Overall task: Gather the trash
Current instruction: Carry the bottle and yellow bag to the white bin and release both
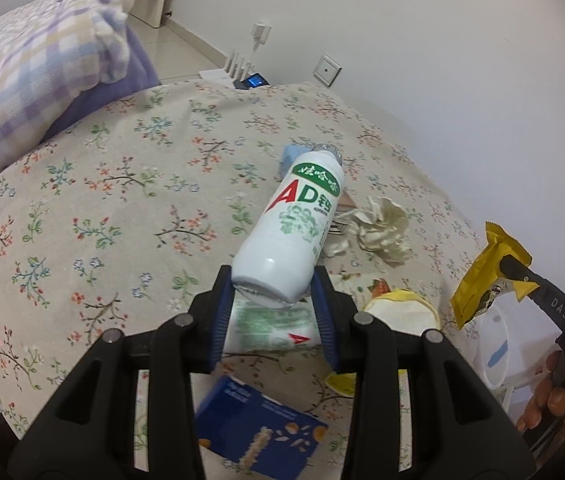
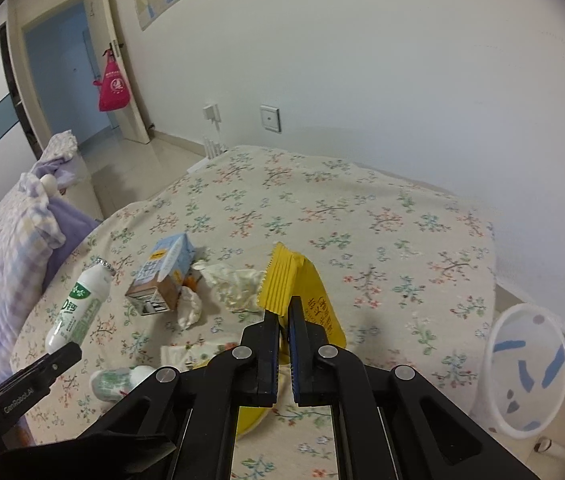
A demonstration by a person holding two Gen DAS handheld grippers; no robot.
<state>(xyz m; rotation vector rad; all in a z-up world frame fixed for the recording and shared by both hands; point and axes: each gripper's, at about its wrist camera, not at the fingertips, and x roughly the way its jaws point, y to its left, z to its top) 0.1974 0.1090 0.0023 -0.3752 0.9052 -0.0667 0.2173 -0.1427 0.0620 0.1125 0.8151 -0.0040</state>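
My left gripper is shut on the base of a white AD-calcium milk bottle and holds it above the floral bed; the bottle also shows in the right wrist view. My right gripper is shut on a yellow snack wrapper, which also shows in the left wrist view. On the bed lie a second small bottle, crumpled tissue, a milk carton, a blue box and a yellow-rimmed lid.
A white trash bin with blue marks stands on the floor off the bed's right edge. A purple checked blanket lies at the left. The white wall is behind the bed. A doorway is at the far left.
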